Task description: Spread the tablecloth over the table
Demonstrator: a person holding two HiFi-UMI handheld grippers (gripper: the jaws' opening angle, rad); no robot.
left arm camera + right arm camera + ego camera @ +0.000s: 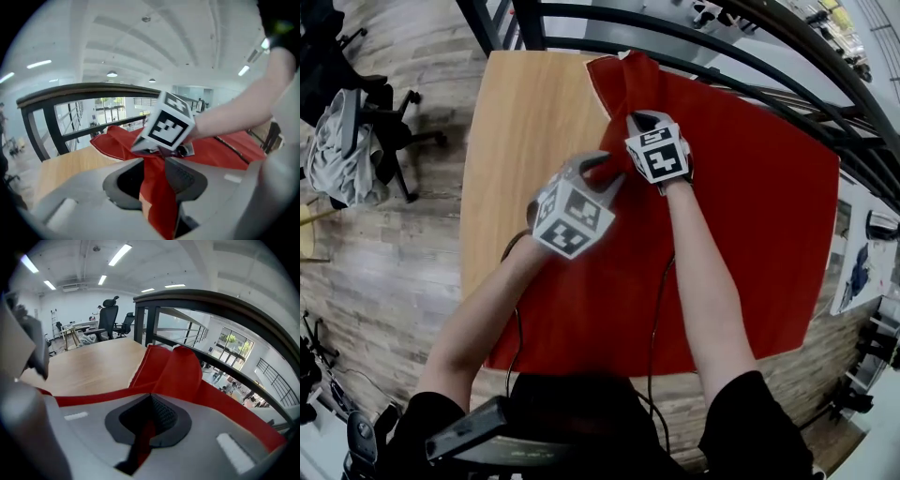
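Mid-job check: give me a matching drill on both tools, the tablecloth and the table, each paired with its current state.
Things:
1. left tool
2. right tool
3. tablecloth
4. table

States:
A. bare wood at the head view's left
B. jaws shut on a pinch of red cloth
C. red, covering the table's right part
D. jaws apart, cloth hanging between them

Pairs: 1-D, 2-B, 3-C, 4-A

Grey tongs (pixel 639 120), black short sleeves (pixel 757 412)
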